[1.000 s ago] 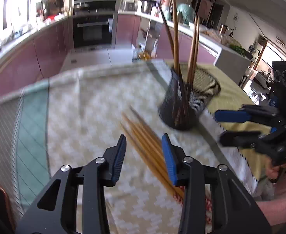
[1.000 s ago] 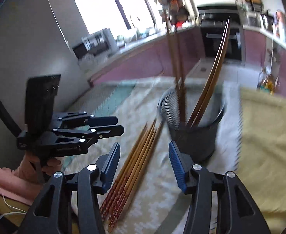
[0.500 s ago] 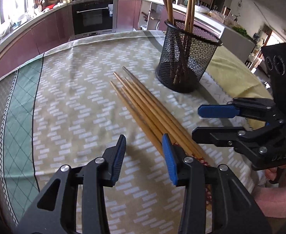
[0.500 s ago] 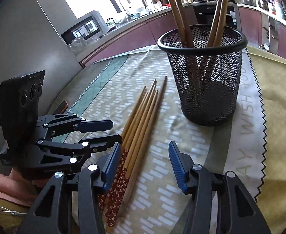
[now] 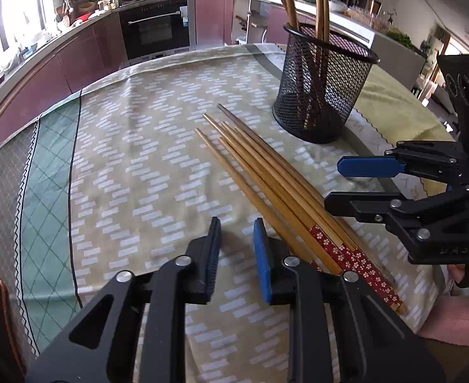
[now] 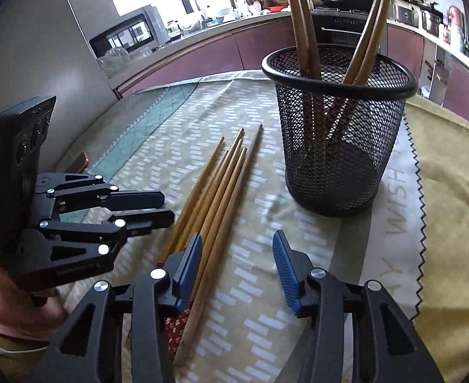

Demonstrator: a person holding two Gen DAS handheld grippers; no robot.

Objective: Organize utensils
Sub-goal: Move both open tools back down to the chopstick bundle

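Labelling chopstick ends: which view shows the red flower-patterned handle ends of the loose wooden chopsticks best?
Left wrist view: the red flower-patterned handle ends lie in plain sight on the patterned tablecloth, just beside the claw. In the right wrist view only a sliver of them shows, mostly hidden behind that claw's near finger.

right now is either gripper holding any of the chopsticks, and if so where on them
Nothing is held. The left gripper is closing on bare cloth beside the loose chopsticks. The right gripper is also closing, unclamped, over their patterned ends.
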